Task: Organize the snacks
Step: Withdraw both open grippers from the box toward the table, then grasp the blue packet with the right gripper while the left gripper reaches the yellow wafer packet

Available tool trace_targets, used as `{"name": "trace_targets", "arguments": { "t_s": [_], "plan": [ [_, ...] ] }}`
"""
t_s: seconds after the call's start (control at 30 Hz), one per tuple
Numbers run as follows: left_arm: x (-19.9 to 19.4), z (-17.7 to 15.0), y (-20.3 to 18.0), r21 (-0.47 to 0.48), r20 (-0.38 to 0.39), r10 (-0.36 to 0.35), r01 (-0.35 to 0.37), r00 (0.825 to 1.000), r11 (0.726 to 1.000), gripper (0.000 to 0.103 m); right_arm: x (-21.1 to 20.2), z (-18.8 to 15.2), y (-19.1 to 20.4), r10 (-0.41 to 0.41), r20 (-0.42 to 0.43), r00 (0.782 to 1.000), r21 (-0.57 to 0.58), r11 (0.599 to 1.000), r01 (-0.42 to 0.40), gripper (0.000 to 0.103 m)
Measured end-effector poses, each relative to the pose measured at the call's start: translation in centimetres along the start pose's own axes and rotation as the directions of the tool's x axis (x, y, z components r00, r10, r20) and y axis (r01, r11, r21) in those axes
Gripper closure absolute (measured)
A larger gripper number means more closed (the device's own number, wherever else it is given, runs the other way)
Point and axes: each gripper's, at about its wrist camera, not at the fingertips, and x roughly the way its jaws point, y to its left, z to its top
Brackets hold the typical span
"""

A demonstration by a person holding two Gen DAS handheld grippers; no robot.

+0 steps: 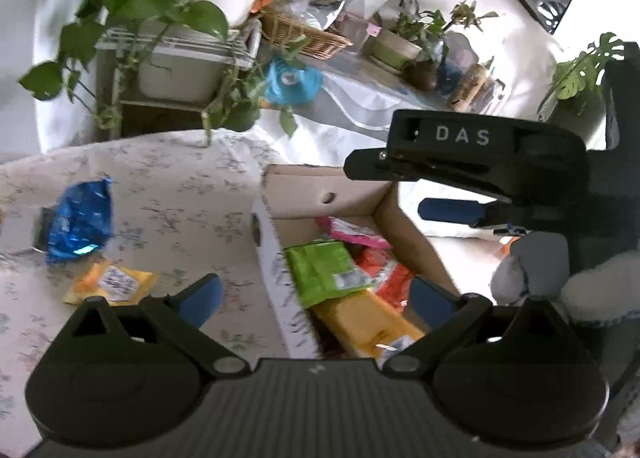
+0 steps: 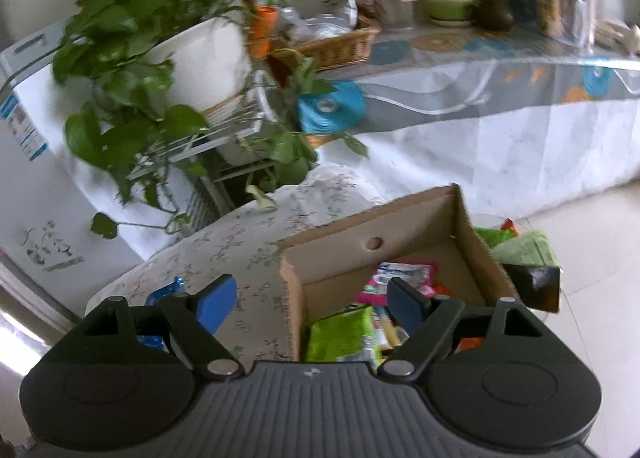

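Snacks (image 1: 324, 272) in the cardboard box (image 1: 408, 226), left gripper (image 1: 316, 298) and right gripper (image 2: 316, 300) both wide apart, empty.

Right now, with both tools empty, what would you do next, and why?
Probably swing the left tool left toward the yellow packet. It and the blue bag lie loose on the floral cloth, outside the cardboard box, and the tool is open.

Left gripper (image 1: 316, 300) jaws spread wide, right gripper (image 2: 312, 300) likewise, both empty
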Motion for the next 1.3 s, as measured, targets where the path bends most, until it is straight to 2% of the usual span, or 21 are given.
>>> {"name": "trace_targets", "arguments": {
  "t_s": [0.17,0.47,0.73,0.87,1.0,1.13,1.3],
  "plan": [
    [-1.8,0.6,2.2,-0.032,0.021,0.028,-0.027,0.999,0.999,0.004,0.4,-0.4,1.7,0.018,0.003,1.000,-0.048,0.999,-0.018,0.012],
    [-4.4,1.5,7.3,-0.107,0.050,0.137,-0.131,0.989,0.986,0.004,1.7,-1.0,5.0,0.059,-0.021,0.998,-0.112,0.992,-0.061,0.009],
    [-5.4,1.4,12.0,-0.223,0.010,0.181,-0.174,0.984,0.959,0.004,2.9,-1.5,7.5,0.085,-0.060,0.995,-0.143,0.985,-0.092,0.008],
    [-6.3,2.0,14.2,-0.248,0.020,0.230,-0.218,0.973,0.944,0.004,3.7,-1.7,8.3,0.102,-0.089,0.991,-0.123,0.986,-0.113,0.007],
    [-7.0,2.8,17.5,-0.343,0.019,0.281,-0.258,0.959,0.903,0.004,4.5,-1.9,9.1,0.131,-0.123,0.984,-0.096,0.985,-0.143,0.007],
    [-6.5,3.7,21.2,-0.417,0.002,0.350,-0.317,0.937,0.852,0.004,5.5,-2.1,9.8,0.144,-0.155,0.977,-0.059,0.986,-0.155,0.007],
    [-5.0,4.7,24.4,-0.480,-0.028,0.387,-0.352,0.922,0.804,0.004,7.3,-2.4,10.6,0.159,-0.197,0.967,0.002,0.987,-0.162,0.007]
  ]
}}
